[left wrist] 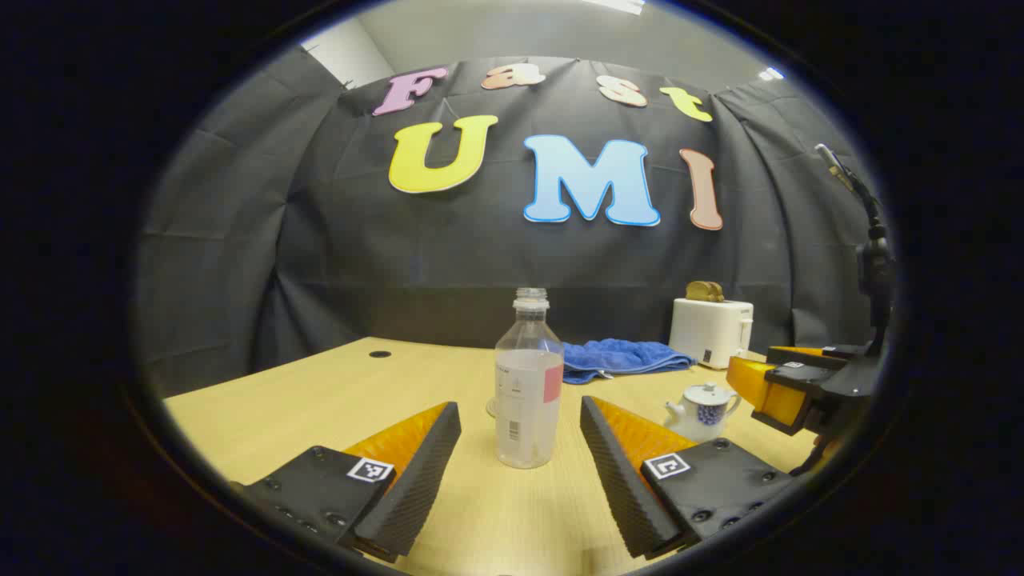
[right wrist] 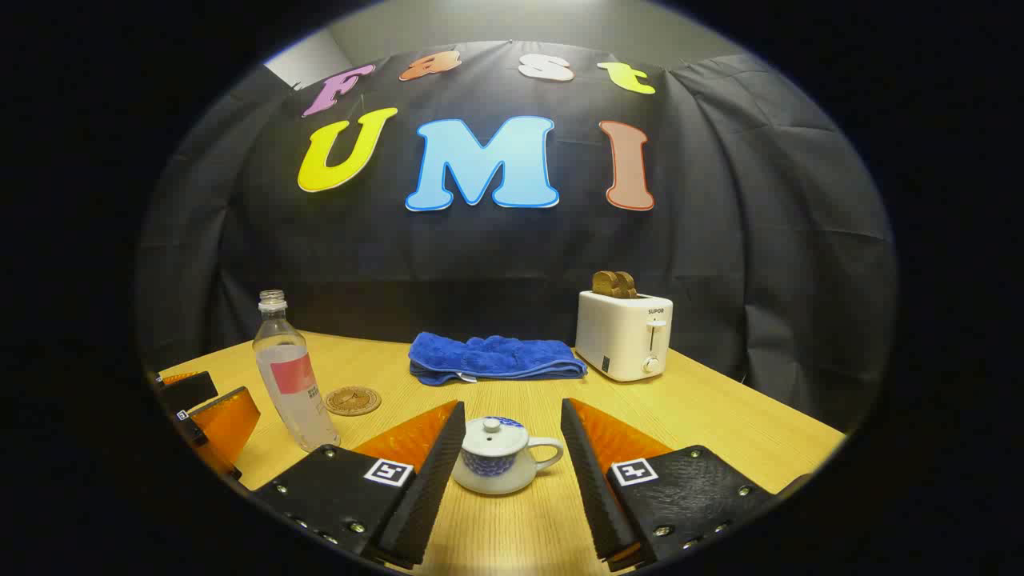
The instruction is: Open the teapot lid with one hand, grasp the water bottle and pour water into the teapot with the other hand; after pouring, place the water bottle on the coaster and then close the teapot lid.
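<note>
Left claw [left wrist: 520,472] gapes wide, the uncapped bottle [left wrist: 528,384] upright between its fingers, untouched. Right claw [right wrist: 512,468] is equally wide around the lidded teapot [right wrist: 500,454]. On the wooden surface [right wrist: 720,416], a coaster [right wrist: 353,399] lies just beside the bottle.

My left hand-held gripper [left wrist: 520,468] has two wedge-shaped fingers with ribbed inner pads [left wrist: 428,472], each fixed to a flat black plate dotted with small round screws and carrying a square black-and-white marker tag. My right hand-held gripper [right wrist: 512,472] is built the same way: ribbed pads [right wrist: 436,472], screwed black plates, a square marker tag on each side.
</note>
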Available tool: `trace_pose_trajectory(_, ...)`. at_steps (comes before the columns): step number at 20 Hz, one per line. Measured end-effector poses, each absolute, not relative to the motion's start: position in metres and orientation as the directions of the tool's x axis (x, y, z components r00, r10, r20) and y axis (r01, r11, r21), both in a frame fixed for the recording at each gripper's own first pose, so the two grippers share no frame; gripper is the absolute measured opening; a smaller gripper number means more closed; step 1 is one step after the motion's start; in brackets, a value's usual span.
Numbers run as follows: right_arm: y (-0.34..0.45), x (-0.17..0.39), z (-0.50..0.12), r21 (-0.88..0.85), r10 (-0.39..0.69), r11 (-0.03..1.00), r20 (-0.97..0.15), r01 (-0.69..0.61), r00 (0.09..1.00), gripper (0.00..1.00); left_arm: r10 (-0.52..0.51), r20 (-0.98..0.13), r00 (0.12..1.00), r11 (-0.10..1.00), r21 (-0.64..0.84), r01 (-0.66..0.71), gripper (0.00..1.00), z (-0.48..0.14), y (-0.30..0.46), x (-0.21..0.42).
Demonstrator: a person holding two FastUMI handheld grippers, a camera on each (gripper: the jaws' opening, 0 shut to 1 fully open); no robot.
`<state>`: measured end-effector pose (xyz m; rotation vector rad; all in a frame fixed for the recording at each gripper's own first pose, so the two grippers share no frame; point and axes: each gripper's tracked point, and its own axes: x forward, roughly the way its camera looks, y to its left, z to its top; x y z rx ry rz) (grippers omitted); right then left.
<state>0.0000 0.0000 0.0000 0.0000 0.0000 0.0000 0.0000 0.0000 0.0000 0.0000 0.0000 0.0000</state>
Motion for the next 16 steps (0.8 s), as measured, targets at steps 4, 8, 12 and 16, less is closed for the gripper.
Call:
trace_pose_trajectory(4,-0.001,-0.002,0.000,-0.001,0.000,1.000,0.000,0.000,1.000,0.75,0.001,0.002,1.000,1.000,0.001,-0.001,1.00,0.001,0.001,0.001)
trace_pose_trajectory(8,-0.002,0.000,-0.002,-0.005,-0.001,1.000,-0.004,0.001,1.000,0.75,-0.001,0.004,1.000,1.000,0.004,0.001,1.00,0.003,0.000,0.000)
trace_pose_trajectory(12,-0.002,0.002,-0.002,-0.010,0.001,1.000,-0.008,-0.001,1.000,0.75,-0.004,0.005,1.000,1.000,0.007,0.004,1.00,0.003,-0.001,-0.001)
trace_pose_trajectory(16,-0.001,0.009,-0.005,-0.011,0.011,1.000,-0.034,-0.011,0.999,0.75,-0.003,0.006,1.000,1.000,0.011,0.003,1.00,0.004,0.000,-0.001)
